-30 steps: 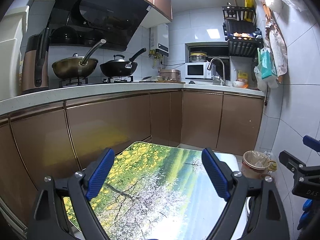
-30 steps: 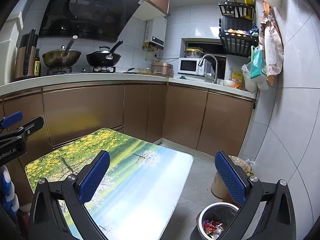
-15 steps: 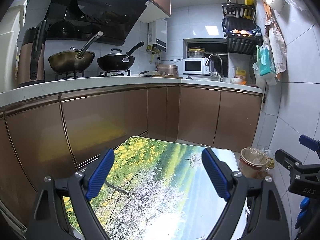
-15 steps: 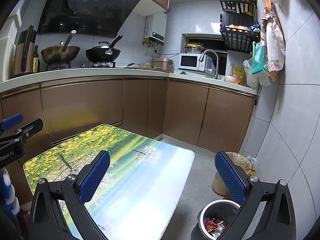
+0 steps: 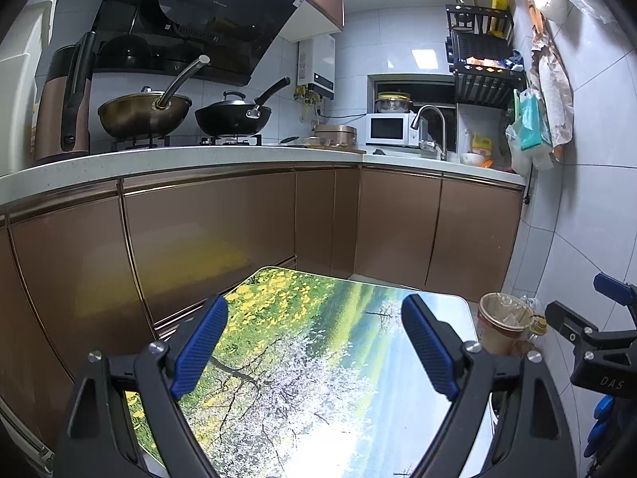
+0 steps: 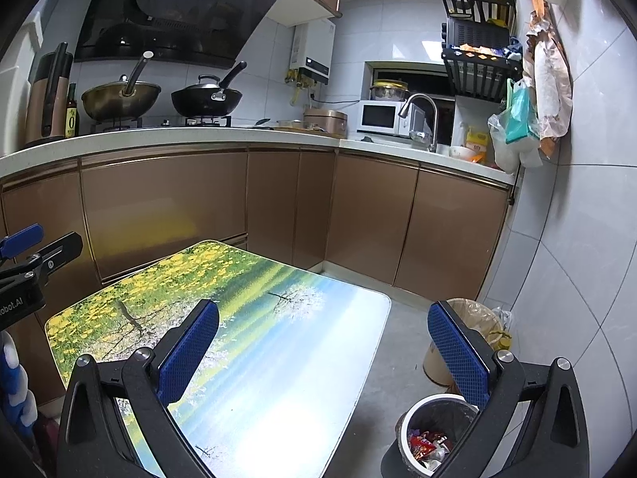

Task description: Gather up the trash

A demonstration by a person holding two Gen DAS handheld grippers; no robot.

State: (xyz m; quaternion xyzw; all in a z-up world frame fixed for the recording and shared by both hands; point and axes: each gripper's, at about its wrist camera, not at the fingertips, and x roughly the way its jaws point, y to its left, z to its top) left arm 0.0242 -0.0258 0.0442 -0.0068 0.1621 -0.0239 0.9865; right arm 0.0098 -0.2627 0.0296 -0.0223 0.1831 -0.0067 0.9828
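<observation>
My left gripper (image 5: 314, 348) is open and holds nothing, hovering over a low table (image 5: 302, 358) printed with a flower landscape. My right gripper (image 6: 324, 352) is open too, over the same table (image 6: 258, 378) and its right edge. Below the right finger stands a small round bin (image 6: 432, 436) with a dark liner, holding coloured wrappers. Behind it on the floor is a tan bucket (image 6: 473, 318) lined with a clear bag, also seen as the bucket (image 5: 501, 324) past the table's far right corner. Each gripper shows at the edge of the other's view.
Brown cabinets (image 6: 278, 207) run in an L under a white counter (image 5: 239, 155) with two woks, a microwave (image 5: 392, 129) and a sink tap. Bags hang on the tiled right wall (image 6: 537, 99). Grey floor (image 6: 402, 342) lies between table and bins.
Both cameras have dipped or pulled back slightly, so the counter sits lower and the table shows a bit farther. Both grippers stay open and empty.
</observation>
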